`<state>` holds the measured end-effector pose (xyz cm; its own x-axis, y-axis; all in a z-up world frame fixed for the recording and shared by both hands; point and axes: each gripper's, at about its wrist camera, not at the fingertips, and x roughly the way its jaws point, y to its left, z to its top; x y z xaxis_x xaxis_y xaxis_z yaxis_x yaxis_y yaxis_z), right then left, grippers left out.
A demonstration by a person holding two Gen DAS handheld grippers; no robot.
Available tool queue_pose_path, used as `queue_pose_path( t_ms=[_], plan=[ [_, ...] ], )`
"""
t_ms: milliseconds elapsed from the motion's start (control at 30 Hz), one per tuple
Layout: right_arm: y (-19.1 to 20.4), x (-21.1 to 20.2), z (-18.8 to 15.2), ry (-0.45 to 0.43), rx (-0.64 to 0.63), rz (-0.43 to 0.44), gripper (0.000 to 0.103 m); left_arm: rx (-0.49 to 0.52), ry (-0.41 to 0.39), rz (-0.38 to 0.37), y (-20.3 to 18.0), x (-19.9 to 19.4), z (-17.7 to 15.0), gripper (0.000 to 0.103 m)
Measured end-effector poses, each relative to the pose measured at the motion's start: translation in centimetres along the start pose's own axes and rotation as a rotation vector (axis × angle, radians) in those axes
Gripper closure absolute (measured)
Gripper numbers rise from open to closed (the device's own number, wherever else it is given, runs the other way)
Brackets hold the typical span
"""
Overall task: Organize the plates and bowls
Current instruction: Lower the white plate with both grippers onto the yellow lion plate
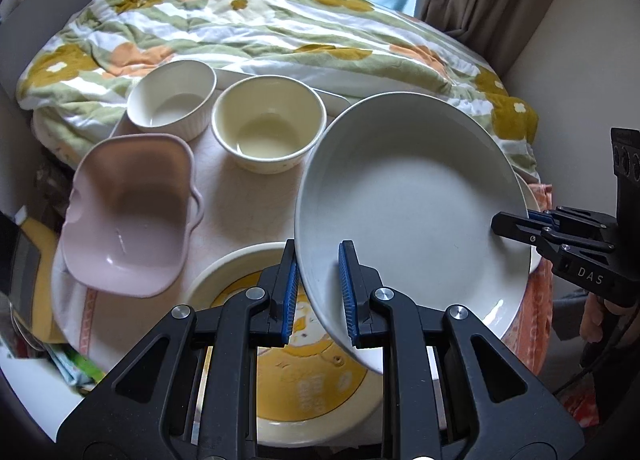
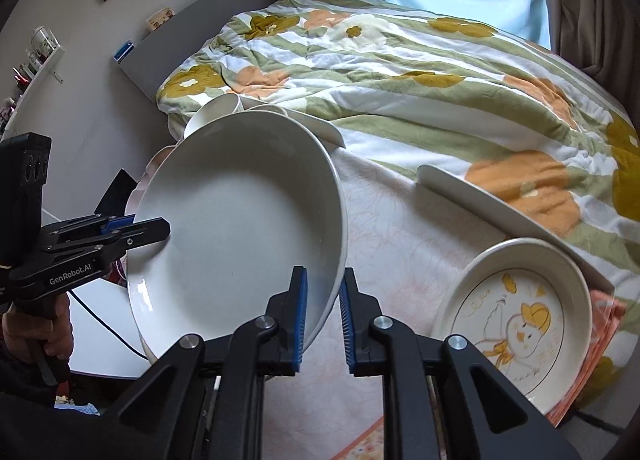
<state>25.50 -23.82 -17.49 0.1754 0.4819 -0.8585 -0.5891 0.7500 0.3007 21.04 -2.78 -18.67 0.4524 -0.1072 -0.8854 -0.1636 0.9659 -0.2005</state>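
Observation:
A large white plate [image 1: 416, 212] is held tilted in the air by both grippers. My left gripper [image 1: 318, 280] is shut on its near rim; my right gripper [image 2: 323, 312] is shut on the opposite rim of the plate [image 2: 240, 228]. Each gripper shows at the plate's far edge in the other's view. Below lies a cream plate with a yellow cartoon print [image 1: 304, 392], also in the right wrist view [image 2: 516, 328]. On the cloth-covered table [image 1: 240, 200] stand a pink lobed bowl [image 1: 132, 216], a white ribbed bowl [image 1: 172, 98] and a cream bowl [image 1: 268, 122].
A bed with a flowered quilt [image 2: 400, 72] lies right behind the table. A white tray edge [image 2: 480, 196] rests against the quilt. A second white plate edge [image 1: 530, 196] peeks out behind the held plate. Clutter lies at the table's left [image 1: 32, 260].

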Motion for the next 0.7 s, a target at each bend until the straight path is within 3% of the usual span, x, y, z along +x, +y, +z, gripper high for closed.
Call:
queue_pose_path(
  t_ms=[333,533,700],
  plan=[
    [8.2,2.0,-6.4,-0.027,0.196,-0.054,0.088,0.145,0.078,-0.052,6.6,-0.9,-4.8,0.086],
    [10.3,3.8,-9.2,-0.065,0.327,-0.093,0.088,0.193,0.119,-0.08,8.7,0.8,-6.6,0.086],
    [10.9,5.0,-10.1,-0.08,0.365,-0.164,0.088,0.205,0.128,-0.099,9.3,2.4,-7.2,0.086]
  ],
)
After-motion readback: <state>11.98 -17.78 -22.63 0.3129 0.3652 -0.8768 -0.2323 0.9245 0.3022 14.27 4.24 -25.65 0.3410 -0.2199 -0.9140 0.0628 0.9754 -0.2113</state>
